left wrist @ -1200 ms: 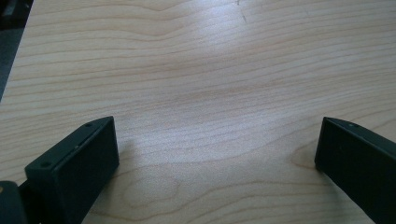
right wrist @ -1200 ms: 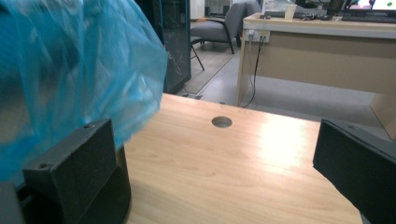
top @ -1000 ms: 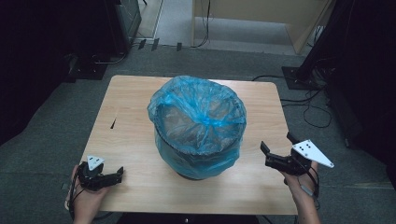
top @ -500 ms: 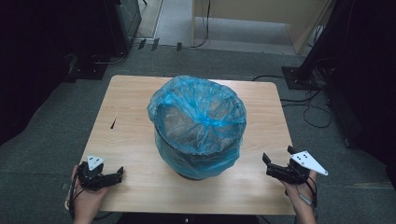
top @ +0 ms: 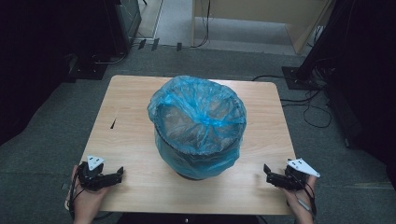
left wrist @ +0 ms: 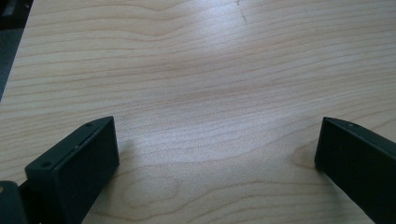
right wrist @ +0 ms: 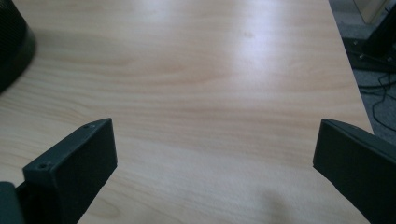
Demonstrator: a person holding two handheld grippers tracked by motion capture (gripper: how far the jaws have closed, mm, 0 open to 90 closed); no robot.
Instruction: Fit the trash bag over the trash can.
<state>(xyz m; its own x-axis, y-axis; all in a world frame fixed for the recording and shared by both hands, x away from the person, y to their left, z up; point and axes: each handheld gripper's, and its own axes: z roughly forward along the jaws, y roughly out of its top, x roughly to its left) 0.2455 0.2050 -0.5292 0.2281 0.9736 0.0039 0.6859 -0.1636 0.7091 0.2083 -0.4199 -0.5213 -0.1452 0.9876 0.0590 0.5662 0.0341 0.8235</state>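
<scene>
The blue bag (top: pixel 198 126) hides the bin beneath it; in my right gripper view, the picture's edge crops its dark base (right wrist: pixel 14 44).

High view: fixed, overhead from the near edge, tilted forward and down; whole table (top: pixel 130 140) in frame, bin (top: pixel 198 126) at centre, floor behind it. Left gripper view: low, very close to the wood, facing out over bare tabletop (left wrist: pixel 196 84) left of the bin. Right gripper view: same low height, facing along the tabletop (right wrist: pixel 210 93) right of the bin; bin's dark base (right wrist: pixel 14 46) at its left edge, table edge and floor at its right. The table is common to all three views.
</scene>
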